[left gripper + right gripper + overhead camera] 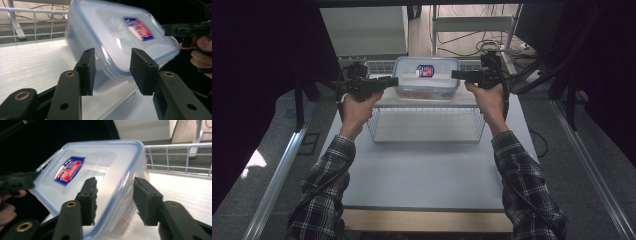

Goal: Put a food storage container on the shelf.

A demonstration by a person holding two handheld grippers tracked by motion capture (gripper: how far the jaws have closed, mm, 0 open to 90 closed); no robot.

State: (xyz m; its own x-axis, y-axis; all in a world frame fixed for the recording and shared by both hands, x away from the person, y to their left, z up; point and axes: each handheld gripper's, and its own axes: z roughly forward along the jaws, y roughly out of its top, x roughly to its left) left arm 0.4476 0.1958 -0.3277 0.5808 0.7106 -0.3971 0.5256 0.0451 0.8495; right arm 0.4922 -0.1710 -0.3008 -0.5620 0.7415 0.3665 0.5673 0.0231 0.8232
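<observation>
A clear plastic container (426, 80) with a blue-rimmed lid and a red and blue label sits on top of a white wire rack (427, 134). My left gripper (393, 80) is at its left end and my right gripper (454, 75) at its right end. In the left gripper view the container (112, 32) is blurred, one rounded corner lying between the jaws of my open left gripper (115, 71). In the right gripper view another corner of the container (100, 165) lies between the jaws of my open right gripper (115, 200). I see no firm pinch.
The rack stands at the far middle of a pale table (422, 170); its low wire rail (35, 22) runs along the back. A white cabinet (362, 30) and floor cables (482, 45) lie beyond. Dark curtains flank both sides.
</observation>
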